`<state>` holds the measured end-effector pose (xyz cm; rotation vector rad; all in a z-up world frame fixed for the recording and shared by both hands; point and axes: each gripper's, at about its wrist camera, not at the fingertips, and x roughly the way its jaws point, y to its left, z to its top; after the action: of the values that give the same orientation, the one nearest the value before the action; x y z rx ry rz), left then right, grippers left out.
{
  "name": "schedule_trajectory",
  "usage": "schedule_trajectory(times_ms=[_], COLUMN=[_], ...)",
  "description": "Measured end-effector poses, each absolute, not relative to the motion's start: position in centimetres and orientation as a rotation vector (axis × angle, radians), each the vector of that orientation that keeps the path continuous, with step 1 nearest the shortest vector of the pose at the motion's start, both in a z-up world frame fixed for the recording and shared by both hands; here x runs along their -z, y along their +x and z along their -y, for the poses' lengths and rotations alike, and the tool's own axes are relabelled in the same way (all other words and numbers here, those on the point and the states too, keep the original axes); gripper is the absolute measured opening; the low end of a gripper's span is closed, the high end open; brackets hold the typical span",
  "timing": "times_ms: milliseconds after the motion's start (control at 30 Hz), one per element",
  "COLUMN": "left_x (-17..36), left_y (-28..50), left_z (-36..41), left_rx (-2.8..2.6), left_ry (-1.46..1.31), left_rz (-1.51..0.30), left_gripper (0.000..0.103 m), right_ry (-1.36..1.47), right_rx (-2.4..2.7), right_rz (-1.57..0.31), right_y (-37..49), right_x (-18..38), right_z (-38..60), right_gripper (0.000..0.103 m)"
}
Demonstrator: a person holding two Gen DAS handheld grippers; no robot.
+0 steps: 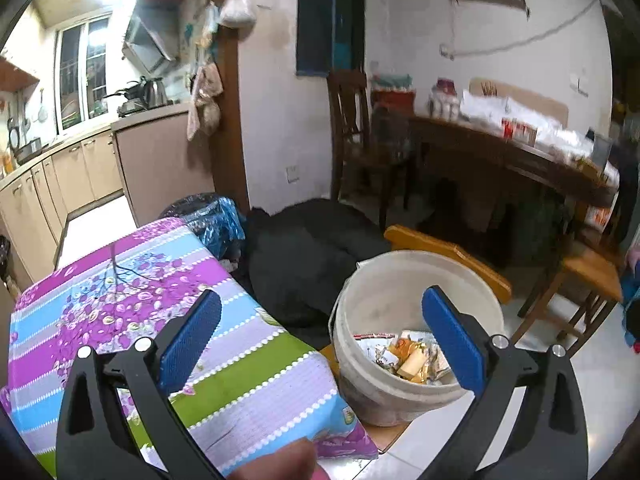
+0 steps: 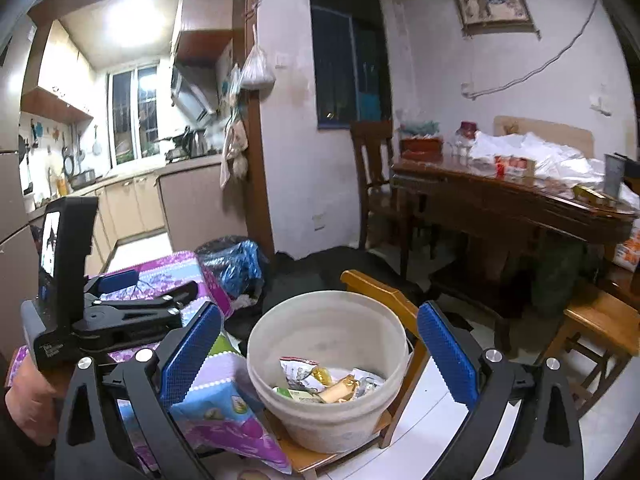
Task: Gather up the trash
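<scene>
Both grippers empty — wrappers in the bucket

Left gripper (image 1: 320,336) and right gripper (image 2: 318,354) gape wide; the white bucket (image 2: 276,344) sits just ahead, below — a careless swing could tip it.

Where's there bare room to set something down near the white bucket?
The flowered tablecloth left of the white bucket is bare across its visible top, from the far corner by the blue bag to the near edge. The white floor tiles right of the bucket are bare too. The dark wooden table is crowded, and wrappers cover the bucket's bottom.
</scene>
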<state>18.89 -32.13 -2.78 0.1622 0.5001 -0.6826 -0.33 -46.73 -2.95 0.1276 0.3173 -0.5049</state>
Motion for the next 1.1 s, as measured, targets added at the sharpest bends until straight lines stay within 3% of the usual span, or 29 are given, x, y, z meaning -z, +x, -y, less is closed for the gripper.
schedule_trajectory(times_ms=[467,1100], left_x=[-1.3,1.5], left_y=[13.0,1.4], left_z=[19.3,13.5], left_rx=[0.675,0.730], left_ry=[0.017,0.043], left_rz=[-0.304,-0.249], left_gripper=[0.097,0.097], right_ry=[0.072,0.070], right_rx=[0.576,0.599], right_rz=[-0.195,-0.083], right_y=[-9.6,-18.8], right_x=[4.0,4.7], right_z=[35.6,29.2], right_gripper=[0.098,0.098])
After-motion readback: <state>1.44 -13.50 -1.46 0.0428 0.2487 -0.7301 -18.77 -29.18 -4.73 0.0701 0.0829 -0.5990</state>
